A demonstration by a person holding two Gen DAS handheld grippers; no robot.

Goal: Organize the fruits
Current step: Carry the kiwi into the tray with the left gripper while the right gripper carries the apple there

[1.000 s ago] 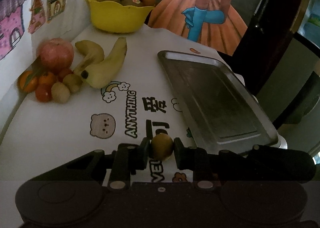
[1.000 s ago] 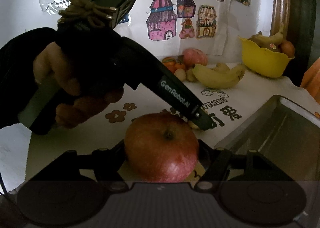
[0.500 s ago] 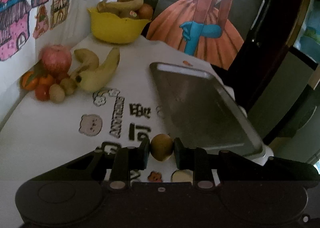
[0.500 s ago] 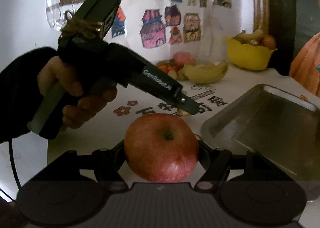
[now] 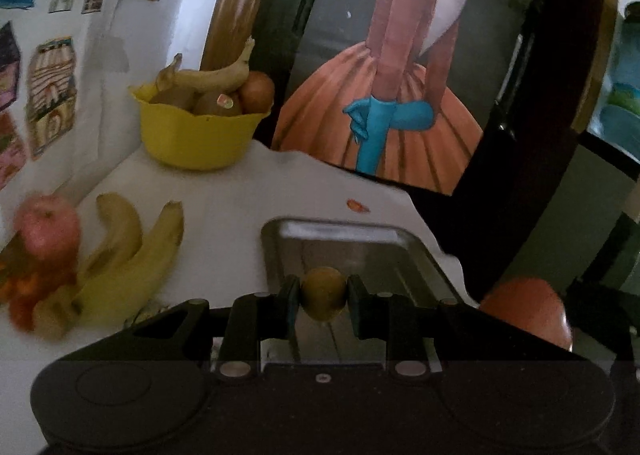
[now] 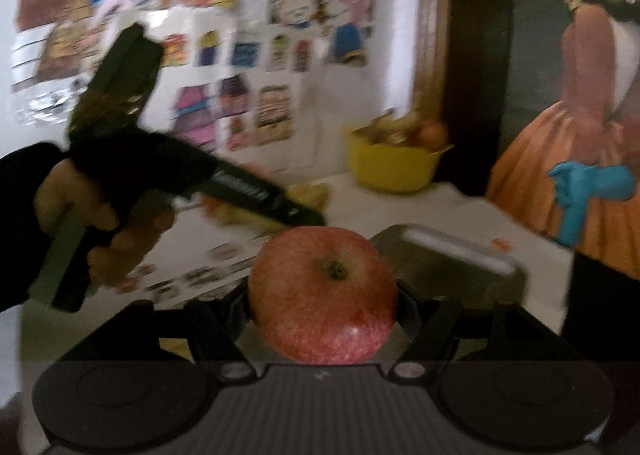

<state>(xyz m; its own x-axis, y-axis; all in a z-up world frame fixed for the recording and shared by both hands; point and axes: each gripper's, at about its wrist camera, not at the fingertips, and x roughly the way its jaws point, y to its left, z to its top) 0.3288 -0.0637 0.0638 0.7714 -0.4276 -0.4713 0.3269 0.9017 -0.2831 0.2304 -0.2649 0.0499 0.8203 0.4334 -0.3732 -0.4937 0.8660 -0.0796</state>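
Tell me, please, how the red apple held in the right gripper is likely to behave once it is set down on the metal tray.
The red apple is round, so it would probably roll on the smooth metal tray unless set on its base. It fills the right gripper fingers' wide span, so it is likely fairly heavy. Its firm, glossy skin suggests it is stiff but may slip.

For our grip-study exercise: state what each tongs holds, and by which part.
Left tongs: a small brownish-green fruit, pinched at its two sides. Right tongs: a red apple, gripped across its sides, stem facing the camera.
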